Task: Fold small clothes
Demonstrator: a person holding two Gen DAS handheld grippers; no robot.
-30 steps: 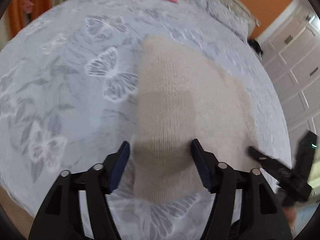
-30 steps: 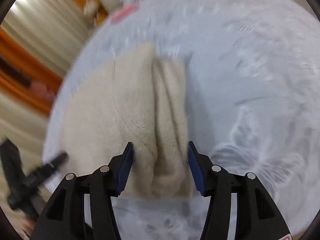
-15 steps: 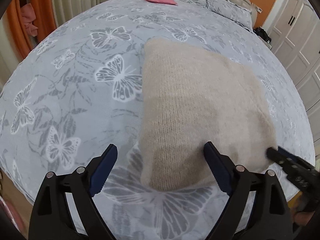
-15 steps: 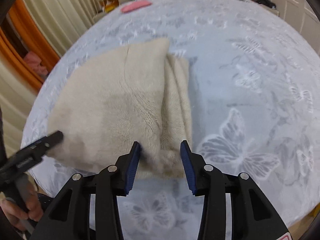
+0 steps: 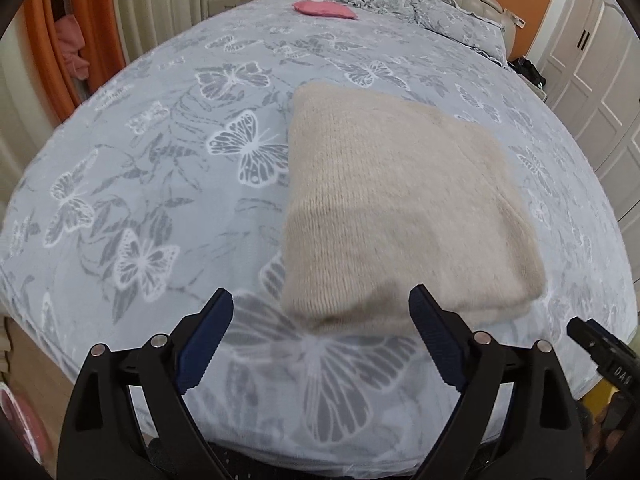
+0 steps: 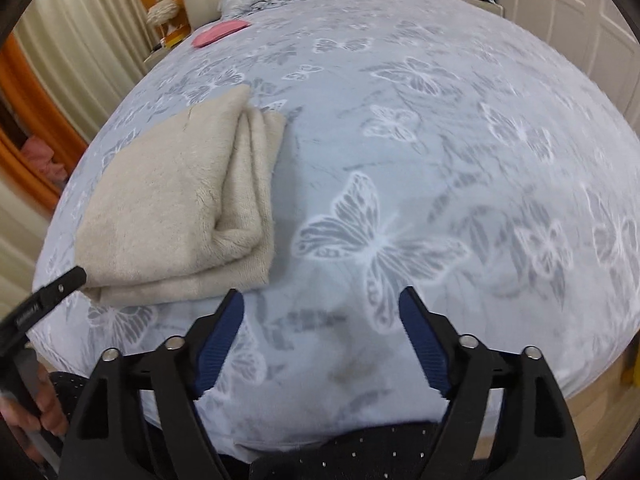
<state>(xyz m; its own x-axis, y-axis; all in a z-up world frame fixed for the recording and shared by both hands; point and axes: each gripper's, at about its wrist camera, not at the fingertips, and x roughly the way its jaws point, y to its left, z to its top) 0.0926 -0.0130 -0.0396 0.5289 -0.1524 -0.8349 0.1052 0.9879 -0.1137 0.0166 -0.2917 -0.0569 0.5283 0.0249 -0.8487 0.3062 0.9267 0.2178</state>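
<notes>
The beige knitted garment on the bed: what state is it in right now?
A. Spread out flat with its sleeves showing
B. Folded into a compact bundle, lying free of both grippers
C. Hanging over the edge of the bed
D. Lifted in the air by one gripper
B: the beige knitted garment lies on the butterfly bedspread as a stacked, layered bundle, and neither the left gripper nor the right gripper has cloth between its pads.

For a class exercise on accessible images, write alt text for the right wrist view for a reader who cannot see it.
A folded beige knit lies on a grey butterfly-print bedspread, left of the right tongs, whose blue-padded jaws are opening with nothing between them. The tip of the left tongs reaches the knit's near corner, and a pink item lies near the pillows.
</notes>
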